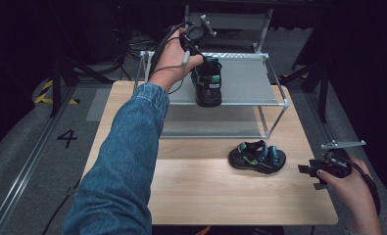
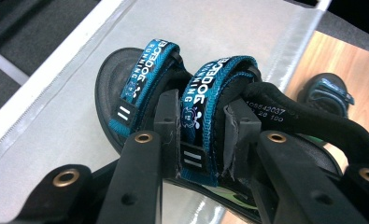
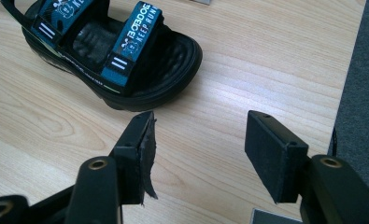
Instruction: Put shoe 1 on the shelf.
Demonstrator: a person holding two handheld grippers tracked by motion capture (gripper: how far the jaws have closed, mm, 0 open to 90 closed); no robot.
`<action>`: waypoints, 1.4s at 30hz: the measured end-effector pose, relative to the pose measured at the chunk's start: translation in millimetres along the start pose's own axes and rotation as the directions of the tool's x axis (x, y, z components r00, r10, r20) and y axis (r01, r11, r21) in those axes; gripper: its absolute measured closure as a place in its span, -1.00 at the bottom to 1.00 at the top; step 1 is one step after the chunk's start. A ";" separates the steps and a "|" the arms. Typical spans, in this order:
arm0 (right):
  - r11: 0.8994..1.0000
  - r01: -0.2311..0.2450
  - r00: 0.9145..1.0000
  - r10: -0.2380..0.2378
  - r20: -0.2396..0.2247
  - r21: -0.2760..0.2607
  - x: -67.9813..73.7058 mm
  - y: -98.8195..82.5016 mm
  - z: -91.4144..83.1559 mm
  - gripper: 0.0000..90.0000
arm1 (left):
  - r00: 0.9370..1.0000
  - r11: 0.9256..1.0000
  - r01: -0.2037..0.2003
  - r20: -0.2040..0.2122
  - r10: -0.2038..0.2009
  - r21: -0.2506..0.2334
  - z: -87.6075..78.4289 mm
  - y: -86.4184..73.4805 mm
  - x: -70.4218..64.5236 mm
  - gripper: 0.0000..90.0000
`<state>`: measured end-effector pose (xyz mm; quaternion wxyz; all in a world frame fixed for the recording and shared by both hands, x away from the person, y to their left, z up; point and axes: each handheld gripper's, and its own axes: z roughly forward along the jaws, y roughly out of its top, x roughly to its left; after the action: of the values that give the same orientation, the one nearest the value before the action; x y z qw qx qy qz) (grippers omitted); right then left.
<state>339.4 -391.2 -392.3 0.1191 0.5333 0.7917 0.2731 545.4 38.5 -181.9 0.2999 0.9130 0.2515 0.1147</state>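
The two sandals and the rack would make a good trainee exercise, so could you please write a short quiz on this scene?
1. True or false: the left gripper is clamped on a strap of the sandal on the rack.
2. Where does the second sandal lie? A) on the rack's lower shelf B) on the wooden table C) on the floor
3. In a few words, how do the right gripper's jaws stand?

Key
1. True: in the left gripper view its pads press a blue strap from both sides, over the rack's top shelf.
2. B: it rests on the wooden table, in front of the rack.
3. Apart, nothing between them, short of the sandal.
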 end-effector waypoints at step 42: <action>1.000 -0.005 1.000 0.005 -0.002 0.009 -4.5 -3.3 8.1 -0.01 | 0.996 0.998 0.064 -0.055 -0.065 -0.010 30.5 -15.4 20.0 0.08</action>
<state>342.6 -393.8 -401.3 0.1151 0.5355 0.7917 0.2706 567.3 44.7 -214.3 0.3003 0.8996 0.2886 0.1313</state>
